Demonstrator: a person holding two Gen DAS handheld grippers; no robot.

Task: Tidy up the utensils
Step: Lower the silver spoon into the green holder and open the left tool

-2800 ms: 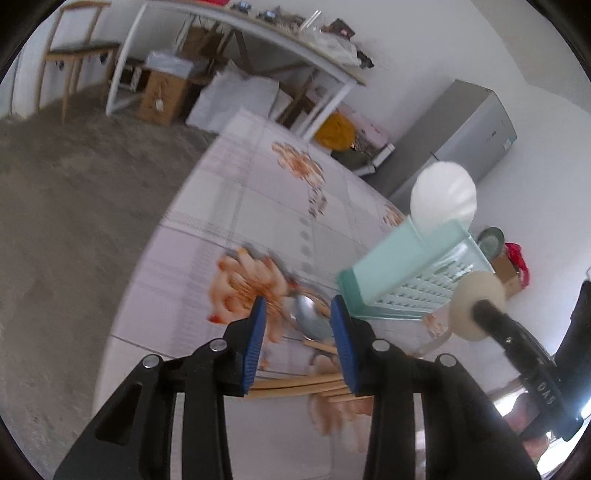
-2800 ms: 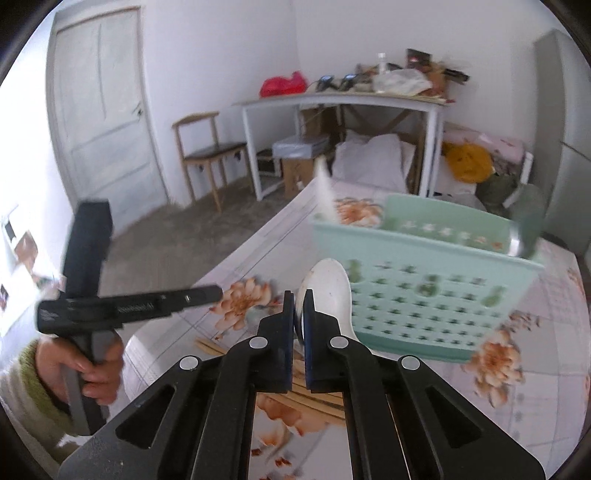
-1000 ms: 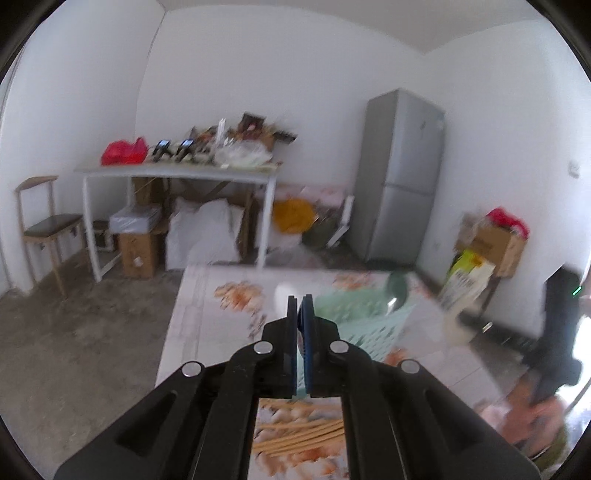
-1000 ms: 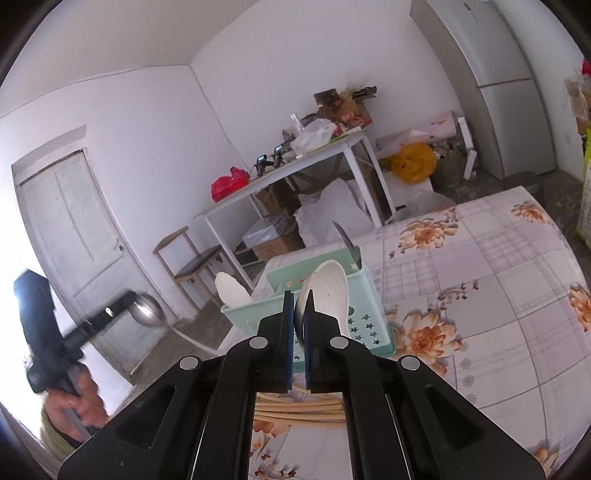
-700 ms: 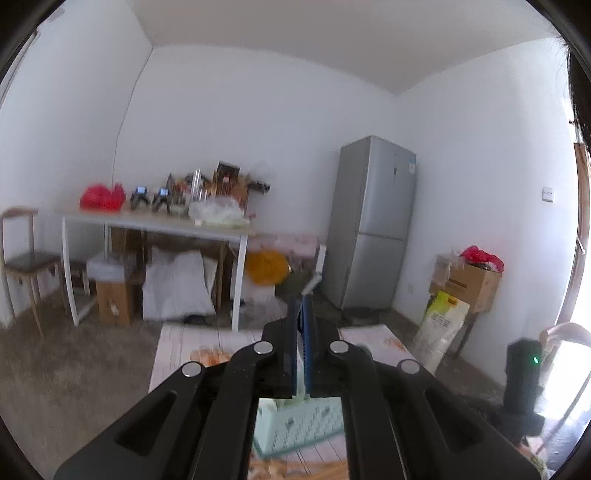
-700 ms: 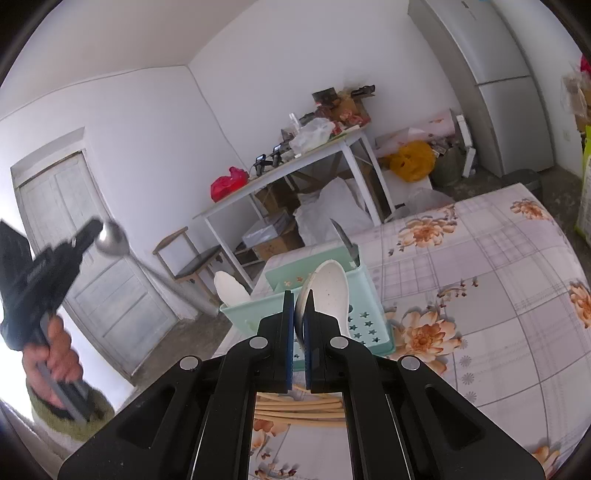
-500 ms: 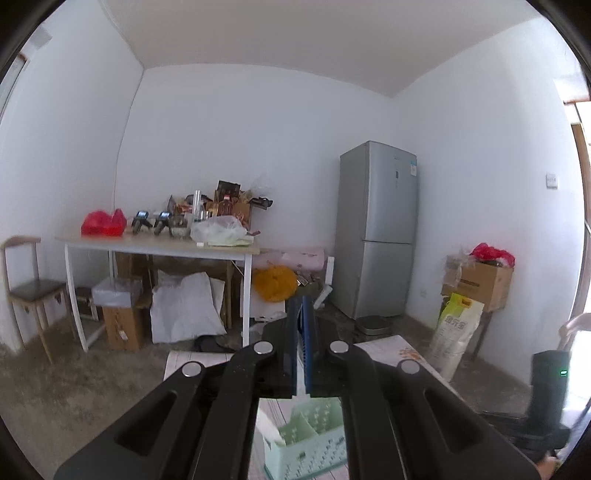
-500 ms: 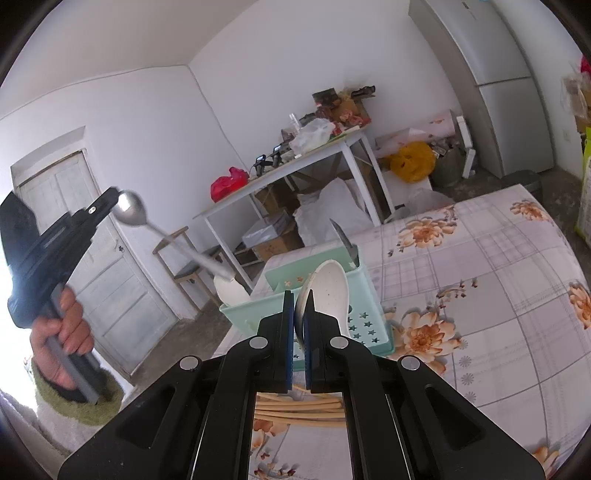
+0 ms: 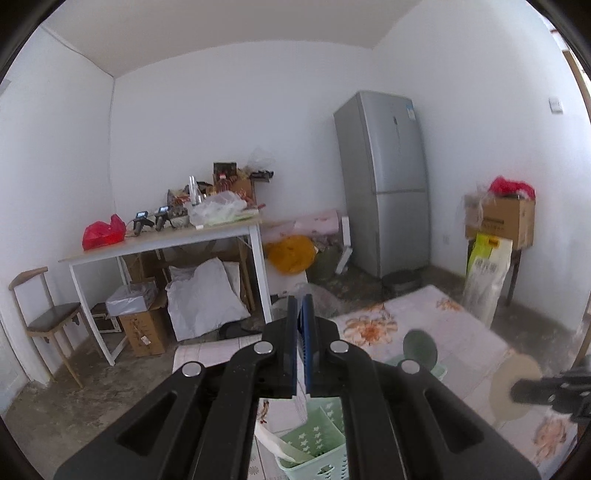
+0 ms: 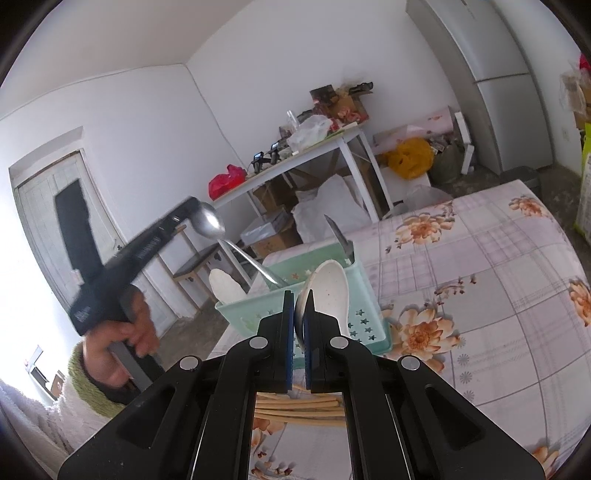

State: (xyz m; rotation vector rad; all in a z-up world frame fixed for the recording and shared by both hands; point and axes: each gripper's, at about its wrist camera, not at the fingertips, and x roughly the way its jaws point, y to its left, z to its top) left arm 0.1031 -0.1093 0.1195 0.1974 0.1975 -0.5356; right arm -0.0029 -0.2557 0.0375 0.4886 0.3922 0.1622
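White walls [image 9: 221, 122] and white ceiling [image 9: 229, 33], daylight-bright. Bare grey concrete floor [image 9: 55, 413]. Against the back wall, a white-legged table [image 9: 162, 243] piled with clutter: red bag [image 9: 101, 232], clear bags, bottles, boxes. Underneath, cardboard boxes [image 9: 144, 330] and a white sack [image 9: 203, 299]. Left of it, a wooden chair [image 9: 48, 321] with dark seat. Right of it, a yellow bundle [image 9: 290, 249] on the floor, then a tall silver fridge [image 9: 384, 184] in the corner. Along the right wall, a cardboard box [image 9: 502, 218] topped with red, a yellow-and-white sack [image 9: 485, 277] leaning below. White panelled door [image 10: 48, 221] at left in the right wrist view. Floral tablecloth [image 10: 480, 258] in the foreground.
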